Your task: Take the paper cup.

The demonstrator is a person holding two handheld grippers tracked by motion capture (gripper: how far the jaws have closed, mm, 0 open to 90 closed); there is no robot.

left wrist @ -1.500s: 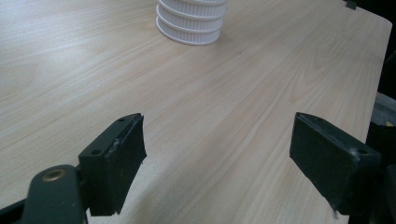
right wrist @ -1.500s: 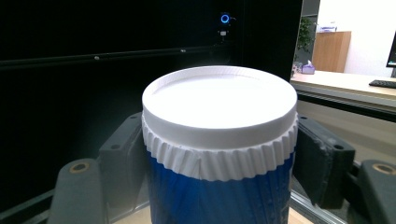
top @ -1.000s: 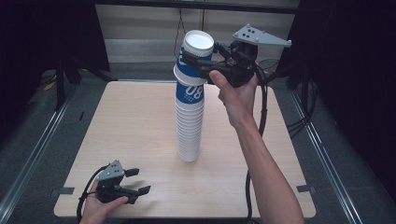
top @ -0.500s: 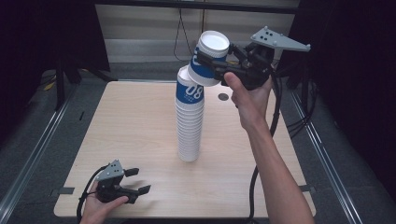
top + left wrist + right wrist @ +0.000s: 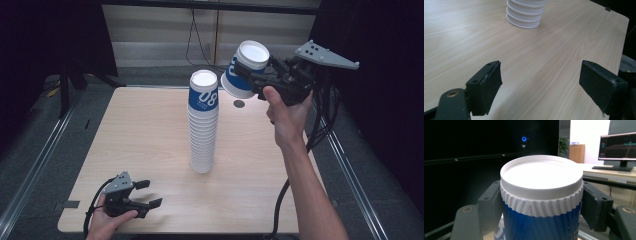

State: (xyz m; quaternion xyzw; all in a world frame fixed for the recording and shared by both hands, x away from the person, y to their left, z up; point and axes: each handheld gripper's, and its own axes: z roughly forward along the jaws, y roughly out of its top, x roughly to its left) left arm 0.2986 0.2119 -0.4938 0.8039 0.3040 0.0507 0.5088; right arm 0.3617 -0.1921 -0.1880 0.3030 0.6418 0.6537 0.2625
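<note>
Here right claw hides cup sides; stack top cropped.

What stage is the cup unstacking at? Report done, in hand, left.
Done: one blue-and-white cup is off the stack and clear of it, up and to its right. In hand: the right tool is shut on that cup, which is upside down and tilted above the table. Left: setting it down; a tall stack remains. The left tool rests open at the near edge.

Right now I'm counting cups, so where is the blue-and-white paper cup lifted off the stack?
High view: blue-and-white paper cup, upside down and tilted, is clamped in the right gripper, upper right of the tall cup stack.
</note>
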